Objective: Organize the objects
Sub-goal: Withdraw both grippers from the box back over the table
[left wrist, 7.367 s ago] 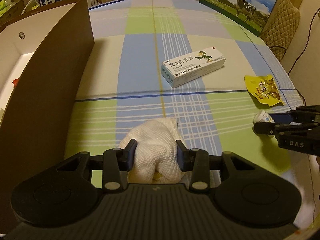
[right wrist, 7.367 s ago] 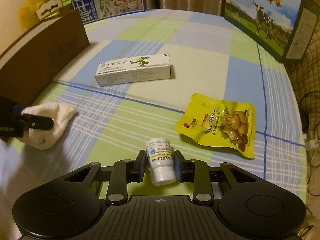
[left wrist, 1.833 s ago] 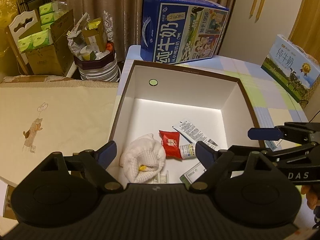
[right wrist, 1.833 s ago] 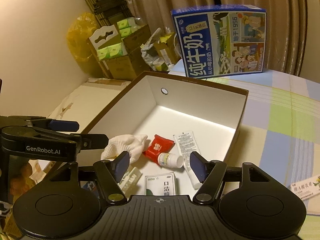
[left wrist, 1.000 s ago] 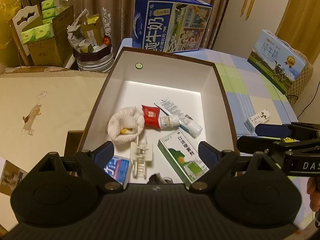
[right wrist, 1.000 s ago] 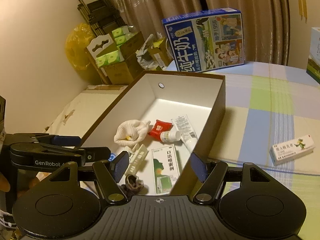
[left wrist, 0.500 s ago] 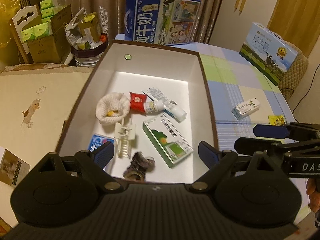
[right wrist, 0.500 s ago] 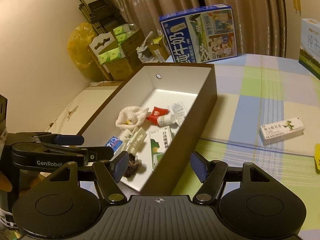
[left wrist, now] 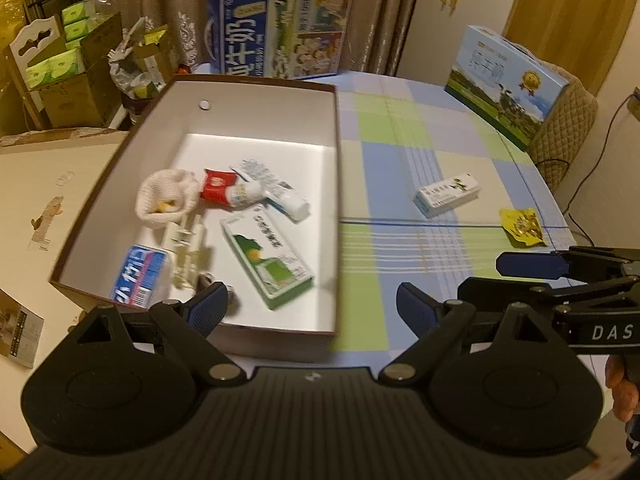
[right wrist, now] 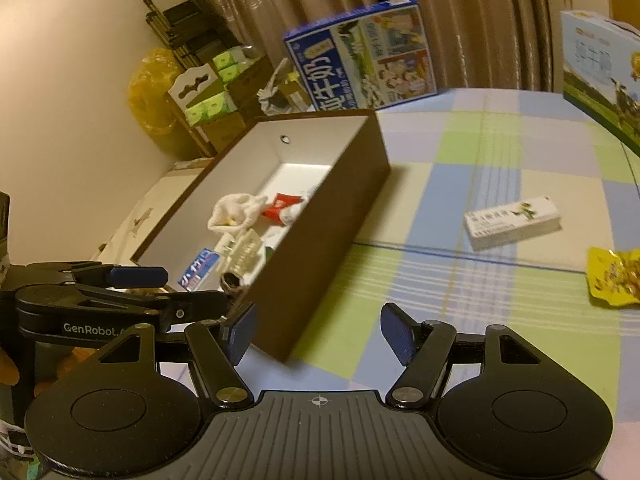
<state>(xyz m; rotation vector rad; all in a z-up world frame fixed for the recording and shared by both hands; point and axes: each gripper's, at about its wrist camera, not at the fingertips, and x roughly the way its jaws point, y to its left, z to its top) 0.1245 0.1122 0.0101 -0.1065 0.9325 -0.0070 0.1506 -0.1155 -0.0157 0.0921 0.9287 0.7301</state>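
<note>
A: Both grippers, left gripper (left wrist: 312,304) and right gripper (right wrist: 318,330), are spread, empty; ointment carton (right wrist: 512,220) and yellow snack pouch (right wrist: 616,280) lie toward the table's right edge.

B: Risk: the pouch slips off the edge; a shallow pinch nudges it.

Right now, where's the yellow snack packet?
The yellow snack packet lies flat on the checked tablecloth at the right of the left wrist view, right of the white ointment box and outside the brown box.

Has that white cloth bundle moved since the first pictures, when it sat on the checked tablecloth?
Yes. The white cloth bundle now lies inside the brown box, beside a red packet, no longer out on the checked tablecloth.
</note>
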